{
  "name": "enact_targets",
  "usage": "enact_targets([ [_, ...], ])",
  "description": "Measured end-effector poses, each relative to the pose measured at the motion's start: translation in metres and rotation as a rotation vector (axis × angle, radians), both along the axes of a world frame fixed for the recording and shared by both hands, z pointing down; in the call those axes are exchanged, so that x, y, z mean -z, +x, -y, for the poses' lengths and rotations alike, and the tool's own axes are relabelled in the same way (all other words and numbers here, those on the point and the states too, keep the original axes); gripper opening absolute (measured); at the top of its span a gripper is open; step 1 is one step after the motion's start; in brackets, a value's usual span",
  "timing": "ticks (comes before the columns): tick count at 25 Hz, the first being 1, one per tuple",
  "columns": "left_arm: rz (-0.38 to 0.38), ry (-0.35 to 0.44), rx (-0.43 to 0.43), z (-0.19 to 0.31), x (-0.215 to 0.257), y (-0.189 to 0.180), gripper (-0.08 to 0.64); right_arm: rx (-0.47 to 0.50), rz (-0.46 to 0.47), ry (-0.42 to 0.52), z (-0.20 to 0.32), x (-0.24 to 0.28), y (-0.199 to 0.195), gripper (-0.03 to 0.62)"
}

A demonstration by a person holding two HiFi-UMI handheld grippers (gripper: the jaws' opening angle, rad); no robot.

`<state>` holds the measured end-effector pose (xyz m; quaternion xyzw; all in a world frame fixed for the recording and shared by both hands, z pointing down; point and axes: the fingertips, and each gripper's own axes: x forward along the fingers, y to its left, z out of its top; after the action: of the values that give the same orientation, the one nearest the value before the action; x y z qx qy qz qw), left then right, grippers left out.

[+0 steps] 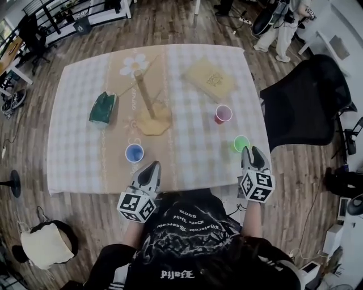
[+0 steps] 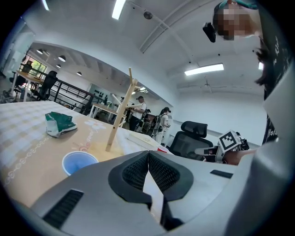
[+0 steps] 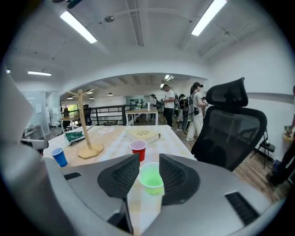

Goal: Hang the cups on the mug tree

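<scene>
Closest to the lens, the right gripper point(image 3: 149, 160) fills the bottom of its own view with its jaws spread apart. The green cup point(image 3: 150, 177) stands upright in the gap, with neither pad pressing on it. From the head view this cup sits just ahead of the jaw tips, near the table's right front corner. The red cup point(image 1: 223, 114) stands further in, and the blue cup point(image 1: 134, 153) is well to the left. The left gripper point(image 1: 152, 165) is clenched tight on nothing and points toward the blue cup without touching it. All three cups rest mouth-up on the cloth, apart from the wooden mug tree point(image 1: 148, 102), which rises from its flat base near the middle. Beyond it lie a tan book point(image 1: 210, 79) and a crumpled green packet point(image 1: 102, 107). Only the left gripper view catches the other gripper's marker cube point(image 2: 230, 140) from the side. Only the right gripper view shows people point(image 3: 193, 110) standing past the far edge. A pale checked tablecloth point(image 1: 193, 153) with a beige flowered centre strip covers the table. Around the table are a wood-plank floor point(image 1: 170, 17) and a black office chair point(image 1: 300, 107).
</scene>
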<state>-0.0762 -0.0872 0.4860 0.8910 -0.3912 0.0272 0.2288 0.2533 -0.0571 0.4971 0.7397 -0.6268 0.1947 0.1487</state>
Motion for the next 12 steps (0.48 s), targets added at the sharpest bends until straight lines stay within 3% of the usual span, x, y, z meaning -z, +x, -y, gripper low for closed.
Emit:
enact_targets([
  [3, 0.002, 0.000, 0.005, 0.006, 0.000, 0.004, 0.020, -0.070, 0.128, -0.059, 0.006, -0.024, 0.035, 0.164],
  [5, 0.009, 0.003, 0.010, 0.009, 0.000, 0.006, 0.020, -0.066, 0.205, -0.110, 0.012, -0.039, 0.048, 0.165],
  [12, 0.044, -0.013, 0.065, 0.017, -0.009, 0.007, 0.020, 0.024, 0.250, -0.236, 0.026, -0.073, 0.058, 0.189],
])
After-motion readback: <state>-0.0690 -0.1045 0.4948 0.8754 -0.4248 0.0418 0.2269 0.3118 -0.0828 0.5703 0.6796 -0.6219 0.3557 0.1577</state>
